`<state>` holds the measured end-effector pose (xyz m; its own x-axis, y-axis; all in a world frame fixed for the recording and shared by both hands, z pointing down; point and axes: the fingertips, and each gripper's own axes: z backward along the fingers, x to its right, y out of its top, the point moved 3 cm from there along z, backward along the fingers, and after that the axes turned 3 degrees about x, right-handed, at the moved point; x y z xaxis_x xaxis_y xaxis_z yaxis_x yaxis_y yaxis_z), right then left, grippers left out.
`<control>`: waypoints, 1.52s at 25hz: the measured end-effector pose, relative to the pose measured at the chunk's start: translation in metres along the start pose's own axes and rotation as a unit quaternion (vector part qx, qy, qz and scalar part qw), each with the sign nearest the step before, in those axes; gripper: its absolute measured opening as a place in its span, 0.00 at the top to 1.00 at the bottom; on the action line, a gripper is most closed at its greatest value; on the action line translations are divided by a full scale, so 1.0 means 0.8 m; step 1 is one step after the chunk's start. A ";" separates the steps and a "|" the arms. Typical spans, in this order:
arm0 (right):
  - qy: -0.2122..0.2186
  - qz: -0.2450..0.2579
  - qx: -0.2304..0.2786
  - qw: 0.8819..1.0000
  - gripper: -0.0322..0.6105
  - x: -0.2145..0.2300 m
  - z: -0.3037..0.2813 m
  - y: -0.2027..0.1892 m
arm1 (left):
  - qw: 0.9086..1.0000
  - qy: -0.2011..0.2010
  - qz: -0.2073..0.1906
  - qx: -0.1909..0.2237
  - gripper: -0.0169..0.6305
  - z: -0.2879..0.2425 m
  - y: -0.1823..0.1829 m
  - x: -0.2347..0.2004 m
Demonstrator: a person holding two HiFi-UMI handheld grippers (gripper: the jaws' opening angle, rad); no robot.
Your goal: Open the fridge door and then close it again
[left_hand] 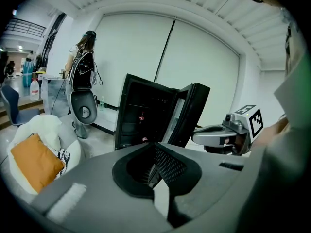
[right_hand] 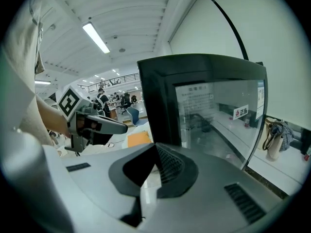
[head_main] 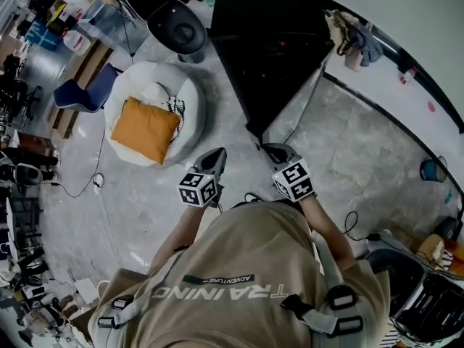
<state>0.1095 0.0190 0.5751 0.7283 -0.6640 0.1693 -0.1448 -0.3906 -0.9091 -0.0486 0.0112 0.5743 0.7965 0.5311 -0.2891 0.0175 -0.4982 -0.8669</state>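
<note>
A black fridge point(head_main: 272, 35) stands on the floor ahead of me, its interior dark. Its glass door point(head_main: 296, 101) hangs open, swung out toward me. In the left gripper view the cabinet point(left_hand: 141, 115) is open, with the door point(left_hand: 193, 111) to its right. The door's glass pane point(right_hand: 216, 108) fills the right gripper view, close by. My left gripper point(head_main: 217, 154) is shut and holds nothing, left of the door's edge. My right gripper point(head_main: 270, 149) is shut and empty, right at the door's free edge; I cannot tell whether it touches.
A white beanbag point(head_main: 185, 100) with an orange cushion point(head_main: 145, 130) lies left of the fridge. A black round chair point(head_main: 177, 26) stands behind it. A person point(left_hand: 83, 64) stands far back. Cables point(head_main: 94, 183) trail on the floor; a bag point(head_main: 355, 43) hangs at the right wall.
</note>
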 end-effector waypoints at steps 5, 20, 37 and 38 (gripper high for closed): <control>-0.019 0.000 0.001 1.000 0.96 -0.001 -0.029 0.011 | 1.000 -0.008 -0.003 0.002 0.97 0.007 0.007 -0.027; -0.001 -0.006 -0.008 1.000 0.96 0.020 -0.117 0.051 | 0.999 0.031 0.039 0.014 0.97 0.002 0.009 -0.100; 0.061 0.023 -0.007 0.998 0.96 0.075 -0.220 0.083 | 0.996 0.083 0.028 0.016 0.97 -0.054 0.081 -0.175; 0.064 0.021 -0.008 0.998 0.96 0.080 -0.223 0.084 | 0.996 0.084 0.029 0.017 0.97 -0.060 0.084 -0.176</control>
<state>0.0270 -0.1639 0.5930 0.6306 -0.7554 0.1783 -0.1856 -0.3698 -0.9104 -0.1304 -0.1297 0.5765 0.8858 0.3778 -0.2695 -0.0502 -0.4994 -0.8649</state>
